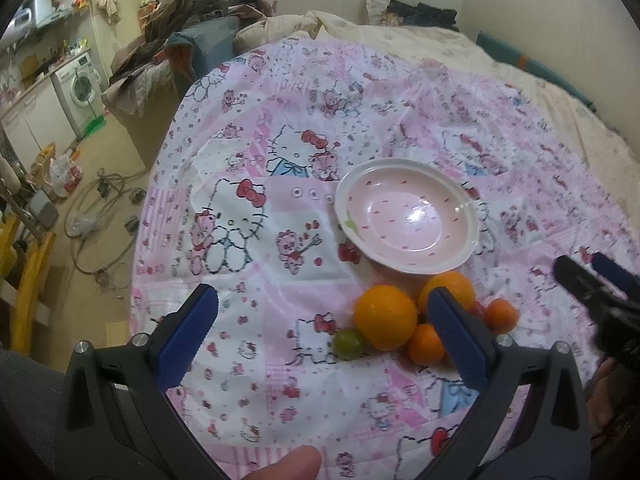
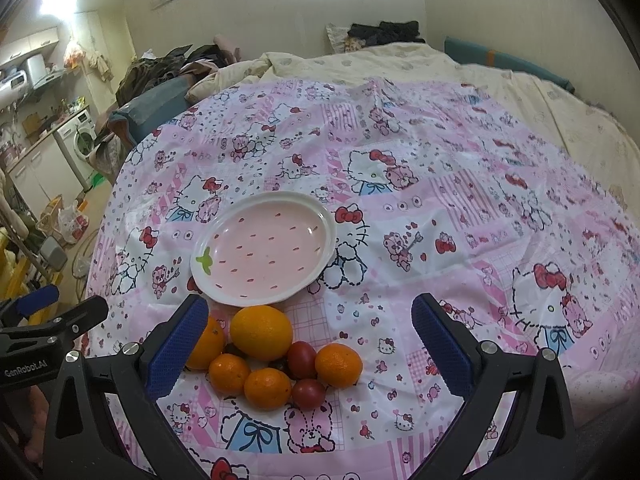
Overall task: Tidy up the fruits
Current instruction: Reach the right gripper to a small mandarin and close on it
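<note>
A: Left view: the left tool (image 1: 322,312) is hanging wide apart, gripping nothing. The fruit (image 1: 424,320) is sitting bunched on the bed (image 1: 280,380), just before the empty plate (image 1: 408,220). One finger is covering part of the pile.

B: Right view: the right tool (image 2: 310,320) is gaping too. Those oranges (image 2: 262,333) could be rolling on soft bedding if nudged, and the tomatoes (image 2: 302,354) are looking squashable. Something dark between them, I can't make out.

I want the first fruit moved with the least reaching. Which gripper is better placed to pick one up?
Probably the right gripper: it is open, and the fruit pile lies between its fingers. The left gripper, also open, has the pile behind its right finger.
</note>
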`<state>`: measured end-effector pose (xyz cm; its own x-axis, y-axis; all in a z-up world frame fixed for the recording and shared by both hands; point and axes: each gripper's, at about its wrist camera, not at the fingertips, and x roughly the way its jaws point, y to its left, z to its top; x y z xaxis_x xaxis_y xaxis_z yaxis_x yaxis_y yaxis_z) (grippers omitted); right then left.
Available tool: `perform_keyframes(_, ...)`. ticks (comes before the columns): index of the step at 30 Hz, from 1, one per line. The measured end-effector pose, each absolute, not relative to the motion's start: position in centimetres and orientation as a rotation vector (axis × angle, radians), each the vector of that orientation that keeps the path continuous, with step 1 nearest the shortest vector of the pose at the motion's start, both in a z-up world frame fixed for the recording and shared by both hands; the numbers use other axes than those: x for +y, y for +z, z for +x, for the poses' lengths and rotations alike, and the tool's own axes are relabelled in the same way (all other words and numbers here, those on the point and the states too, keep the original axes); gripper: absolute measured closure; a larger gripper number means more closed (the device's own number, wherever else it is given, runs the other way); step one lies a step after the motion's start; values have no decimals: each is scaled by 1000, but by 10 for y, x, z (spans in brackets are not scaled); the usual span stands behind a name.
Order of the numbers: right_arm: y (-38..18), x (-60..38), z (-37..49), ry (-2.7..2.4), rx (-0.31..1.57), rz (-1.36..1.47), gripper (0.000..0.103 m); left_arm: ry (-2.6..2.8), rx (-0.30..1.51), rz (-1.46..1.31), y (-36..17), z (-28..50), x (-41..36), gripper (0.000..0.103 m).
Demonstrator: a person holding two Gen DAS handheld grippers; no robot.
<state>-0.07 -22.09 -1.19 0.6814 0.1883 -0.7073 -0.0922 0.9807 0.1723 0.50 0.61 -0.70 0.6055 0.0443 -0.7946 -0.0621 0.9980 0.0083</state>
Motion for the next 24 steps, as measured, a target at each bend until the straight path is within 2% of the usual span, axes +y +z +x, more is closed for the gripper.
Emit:
perform_keyframes(8,-11,-244,23,237,957,211,0,124,969,-38,-11,13,20,0)
perform_keyframes(13,-40,-269,53,247,1178,304,0,131,992,-60,-15,13,24,0)
perform_keyframes(14,-48,-271,58,251,1229,314,3,134,996,-65,-16,14,26,0)
perform_keyframes(17,-72,-265,70,306,1353,297,24,138,1010,-98,-17,16,30,0)
perform_keyframes(24,-120,-245,82,345,1517,289,40,146,1028,-122,-20,18,34,0)
